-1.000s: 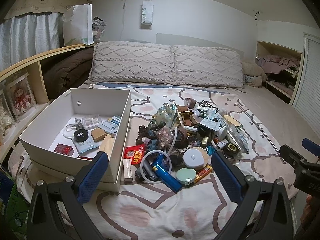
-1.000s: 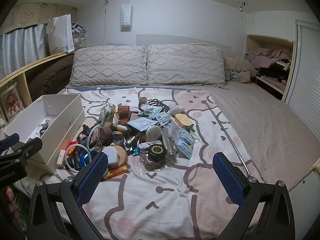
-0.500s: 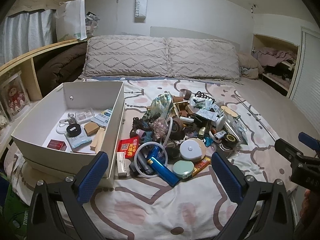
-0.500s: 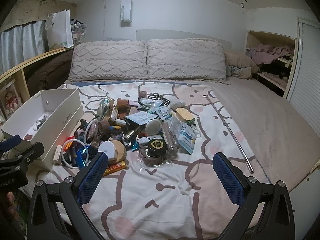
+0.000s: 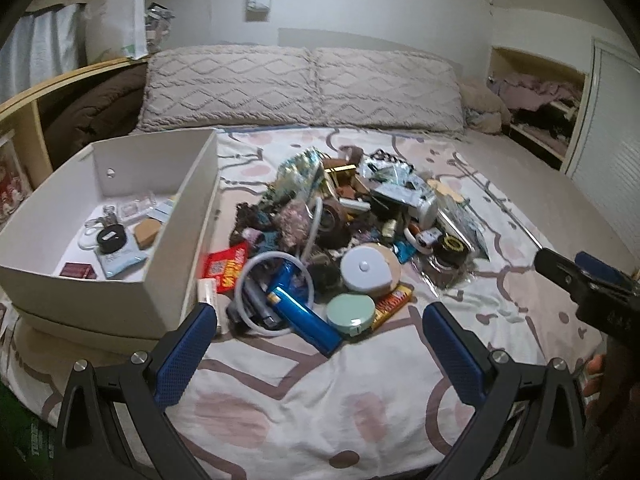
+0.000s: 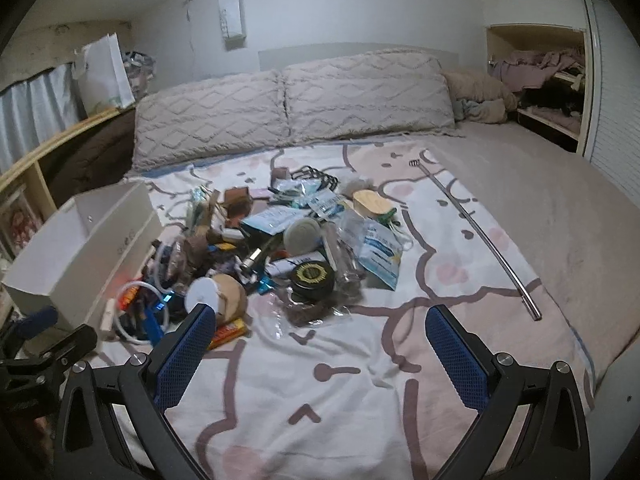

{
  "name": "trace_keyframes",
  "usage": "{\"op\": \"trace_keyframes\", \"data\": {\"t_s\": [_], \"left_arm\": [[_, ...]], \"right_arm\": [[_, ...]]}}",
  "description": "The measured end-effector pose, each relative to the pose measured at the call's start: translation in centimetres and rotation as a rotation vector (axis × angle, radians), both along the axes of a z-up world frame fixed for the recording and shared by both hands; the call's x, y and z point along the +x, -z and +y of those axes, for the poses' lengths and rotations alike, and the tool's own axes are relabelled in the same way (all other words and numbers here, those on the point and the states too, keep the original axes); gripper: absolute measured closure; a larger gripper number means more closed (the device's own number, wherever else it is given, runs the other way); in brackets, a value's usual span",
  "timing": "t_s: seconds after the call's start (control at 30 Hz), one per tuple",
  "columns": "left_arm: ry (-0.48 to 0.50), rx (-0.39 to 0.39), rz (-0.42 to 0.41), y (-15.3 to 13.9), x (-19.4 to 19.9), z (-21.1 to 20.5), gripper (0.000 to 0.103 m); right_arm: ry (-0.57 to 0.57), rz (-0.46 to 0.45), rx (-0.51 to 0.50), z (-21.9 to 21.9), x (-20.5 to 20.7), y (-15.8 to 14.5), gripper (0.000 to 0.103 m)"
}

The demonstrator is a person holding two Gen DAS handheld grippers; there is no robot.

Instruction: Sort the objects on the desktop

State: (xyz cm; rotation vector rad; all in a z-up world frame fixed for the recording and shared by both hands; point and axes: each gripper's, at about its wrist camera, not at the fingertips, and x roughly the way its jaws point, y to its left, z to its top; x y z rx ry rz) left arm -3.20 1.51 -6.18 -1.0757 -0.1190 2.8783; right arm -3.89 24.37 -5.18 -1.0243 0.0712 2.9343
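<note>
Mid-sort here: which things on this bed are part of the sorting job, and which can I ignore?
Part of the job:
- white box, already holding a few items
- pile of small items, including the blue tube, green round case and black jar
- left gripper and right gripper, both open and empty

Just lying about:
- pillows
- metal rod
- paper bag

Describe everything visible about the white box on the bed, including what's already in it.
The white box is an open-topped rectangular tray, seemingly cardboard, with a small hole in its far wall. It sits upright on the patterned bedspread, left of the clutter pile, apparently on a slightly wider white base. Inside lie a few small items: a black round tin, a tan block, a dark red packet, a pale blue packet and clear plastic pieces. A white tube lies against its near right corner.
</note>
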Motion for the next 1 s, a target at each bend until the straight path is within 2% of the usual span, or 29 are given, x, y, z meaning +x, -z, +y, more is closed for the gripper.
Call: {"op": "trace_keyframes", "data": {"t_s": [0.33,0.63,0.8,0.87,0.93,1.0], "left_arm": [[0.02,0.038,-0.104,3.3,-2.1,0.6,0.0],[0.032,0.093,-0.127,4.8,-3.1,0.2,0.004],[0.038,0.126,-0.126,5.0,-3.3,-0.1,0.007],[0.033,0.127,-0.117,4.9,-3.3,-0.2,0.01],[0.029,0.126,-0.109,4.8,-3.4,-0.3,0.013],[0.03,0.13,-0.106,4.7,-3.6,-0.3,0.016]], "right_arm": [[-0.004,-0.094,0.011,0.9,-2.0,3.5,0.0],[-0.046,-0.186,-0.021,1.1,-4.2,6.2,0.0],[-0.095,-0.186,-0.059,1.7,-6.9,5.9,0.001],[-0.126,-0.18,-0.085,2.0,-8.1,5.6,0.016],[-0.152,-0.183,-0.102,2.2,-9.3,5.4,0.046],[-0.164,-0.192,-0.118,2.3,-10.4,5.5,0.059]]}}
